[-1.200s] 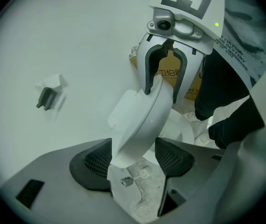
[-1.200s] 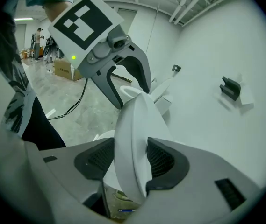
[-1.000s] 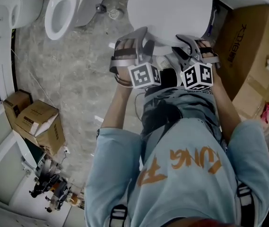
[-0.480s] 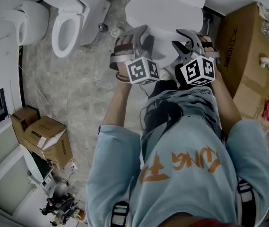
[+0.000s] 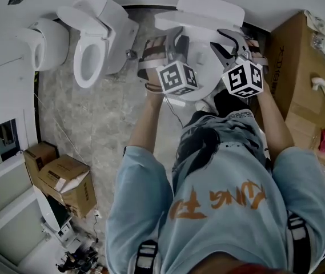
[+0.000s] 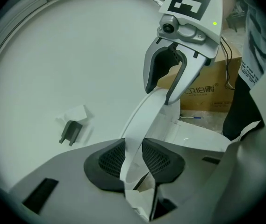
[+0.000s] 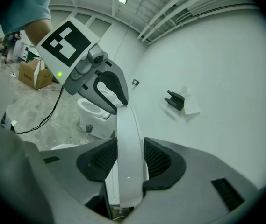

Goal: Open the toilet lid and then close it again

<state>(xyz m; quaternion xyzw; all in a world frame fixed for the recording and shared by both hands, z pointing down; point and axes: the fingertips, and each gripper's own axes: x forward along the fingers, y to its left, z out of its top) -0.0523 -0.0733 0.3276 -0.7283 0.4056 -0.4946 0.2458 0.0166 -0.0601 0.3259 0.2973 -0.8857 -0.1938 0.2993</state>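
White toilet lid (image 7: pixel 125 134), smooth, thin w/ rounded rim, part-raised at steep tilt, front edge uppermost.

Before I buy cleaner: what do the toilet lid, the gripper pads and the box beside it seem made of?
Toilet lid: likely hard plastic; smooth glossy white, thin edge.
Gripper pads: probably rubber; matte black, gridded texture.
Box: brown cardboard, printed side.

The floor (image 5: pixel 93 119) is grey marbled stone. At the top centre of the head view a toilet (image 5: pixel 201 73) stands on it. A second toilet (image 5: pixel 91 61) with an open lid is at the upper left, beside another white fixture (image 5: pixel 42 41). At the lower left sit a small cardboard box (image 5: pixel 39 156) and a bigger box (image 5: pixel 68 184). A large carton (image 5: pixel 291 79) stands at the right edge, and a thin cable (image 5: pixel 65 136) lies on the left part.
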